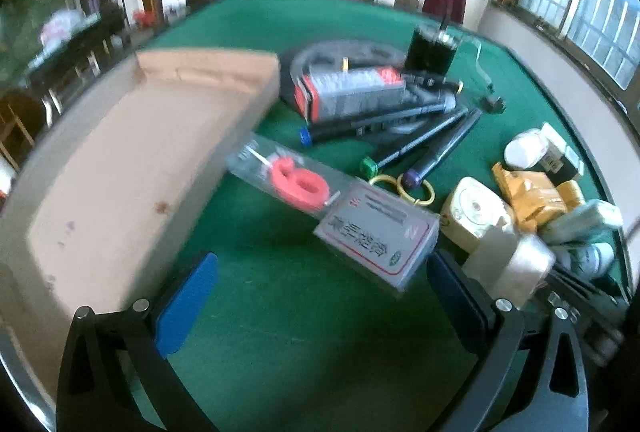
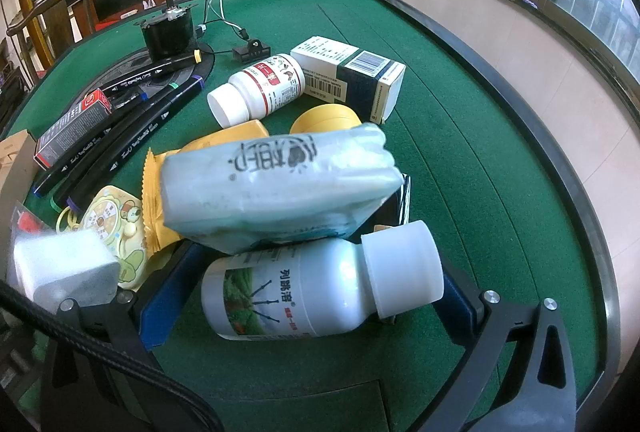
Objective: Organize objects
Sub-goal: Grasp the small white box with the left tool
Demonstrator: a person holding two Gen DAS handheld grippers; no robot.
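Here, bottle (image 2: 316, 292) between tool (image 2: 308, 296) fingers

We read "列脒洁" in black on the white bottle (image 2: 316, 296) lying nearest us. The pale blue tissue pack (image 2: 276, 179) carries large characters, seemingly "相印", upside down. Print on the marker pens (image 2: 132, 135), boxes and barcodes stays illegible.

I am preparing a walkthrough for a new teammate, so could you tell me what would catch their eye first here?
Probably the white bottle lying on its side between the right tool's open fingers, with a pale blue packet just beyond it. In the left view, the pink figure-8 candle in its clear pack stands out on the green table, beside the open cardboard box.
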